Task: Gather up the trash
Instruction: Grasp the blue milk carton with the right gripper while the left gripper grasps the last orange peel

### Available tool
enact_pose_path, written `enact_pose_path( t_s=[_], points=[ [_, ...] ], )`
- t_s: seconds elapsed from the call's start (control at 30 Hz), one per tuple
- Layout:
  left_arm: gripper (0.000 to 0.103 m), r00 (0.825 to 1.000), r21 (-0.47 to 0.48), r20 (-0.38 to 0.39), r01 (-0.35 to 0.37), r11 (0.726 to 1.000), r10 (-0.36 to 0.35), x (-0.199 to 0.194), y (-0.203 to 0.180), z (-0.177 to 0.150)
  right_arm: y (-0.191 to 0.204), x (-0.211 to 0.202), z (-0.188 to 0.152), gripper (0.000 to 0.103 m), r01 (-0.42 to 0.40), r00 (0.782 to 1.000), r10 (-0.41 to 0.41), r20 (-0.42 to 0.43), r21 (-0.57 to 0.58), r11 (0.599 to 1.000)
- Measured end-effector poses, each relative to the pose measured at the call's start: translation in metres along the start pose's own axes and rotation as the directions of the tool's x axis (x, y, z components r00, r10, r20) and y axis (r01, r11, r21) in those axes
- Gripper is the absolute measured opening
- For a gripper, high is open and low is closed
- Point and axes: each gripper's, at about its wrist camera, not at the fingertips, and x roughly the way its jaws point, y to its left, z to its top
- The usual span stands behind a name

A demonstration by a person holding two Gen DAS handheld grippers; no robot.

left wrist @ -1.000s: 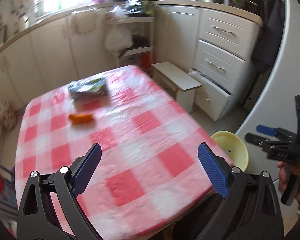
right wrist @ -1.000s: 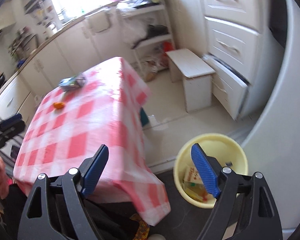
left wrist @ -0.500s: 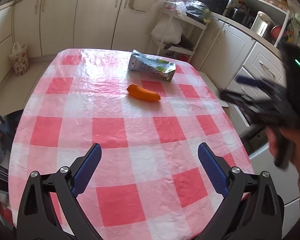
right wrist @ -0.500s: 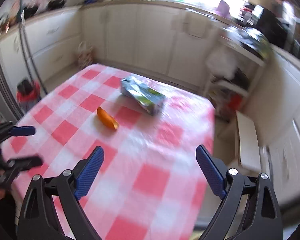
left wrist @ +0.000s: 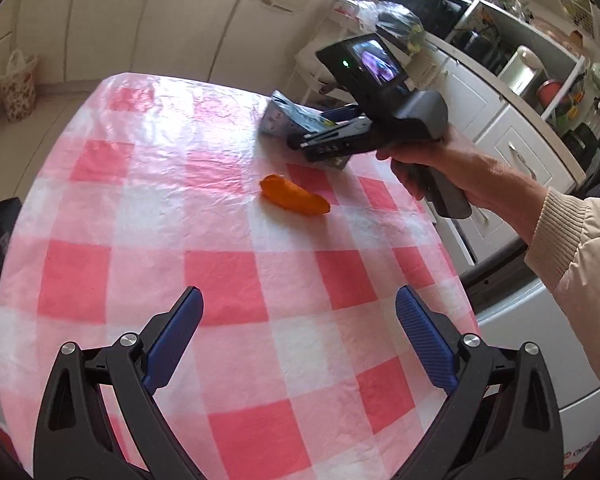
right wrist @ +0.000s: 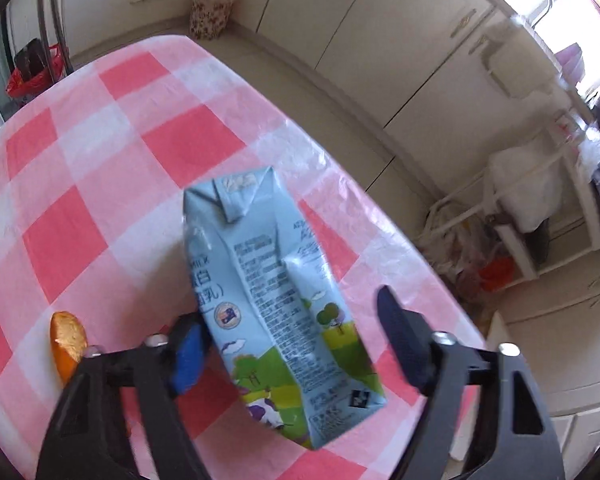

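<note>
A crushed light-blue milk carton (right wrist: 276,304) lies on the red-and-white checked table (right wrist: 80,184). My right gripper (right wrist: 296,344) is open and straddles the carton; the left pad is beside it, the right pad stands apart. In the left wrist view the right gripper (left wrist: 324,130) reaches over the carton (left wrist: 280,118) at the table's far side. An orange peel (left wrist: 294,200) lies mid-table, also at the right wrist view's left edge (right wrist: 66,340). My left gripper (left wrist: 300,344) is open and empty over the near part of the table (left wrist: 140,200).
Cream cabinets (left wrist: 140,20) line the far wall. A white wire rack with bags (right wrist: 520,216) stands beyond the table. A patterned bag (left wrist: 18,80) sits on the floor at left. White drawers (left wrist: 512,152) are at the right.
My right gripper has swung from over the bin to the table's far side and come down around the milk carton. My left gripper has turned towards the table's middle.
</note>
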Motion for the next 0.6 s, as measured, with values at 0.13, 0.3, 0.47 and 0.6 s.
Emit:
enact_pose_path(
  t_s=[0.13,0.3,0.47,0.6],
  points=[
    [0.090,0.998,-0.044,-0.032,0.061,0.997,-0.062,0.028,-0.004,0.022,-0.005,-0.008,-0.012,0.056,-0.092,0.996,0.092,0.000,0.075,0.993],
    [0.084,1.000,-0.094,-0.021,-0.017,0.995,0.015,0.047,0.001,0.032,0.029,-0.028,-0.035,0.055,-0.247,0.969,0.247,0.017,0.068,0.967],
    [0.084,0.998,-0.124,-0.020,-0.065,0.990,0.063,0.025,0.014,0.007,0.072,-0.051,-0.057,0.054,-0.412,0.911,0.411,0.026,0.057,0.909],
    [0.084,0.994,-0.135,-0.036,-0.109,0.985,0.105,0.008,0.024,-0.012,0.064,-0.066,-0.083,0.054,-0.494,0.869,0.480,0.118,0.188,0.849]
  ],
)
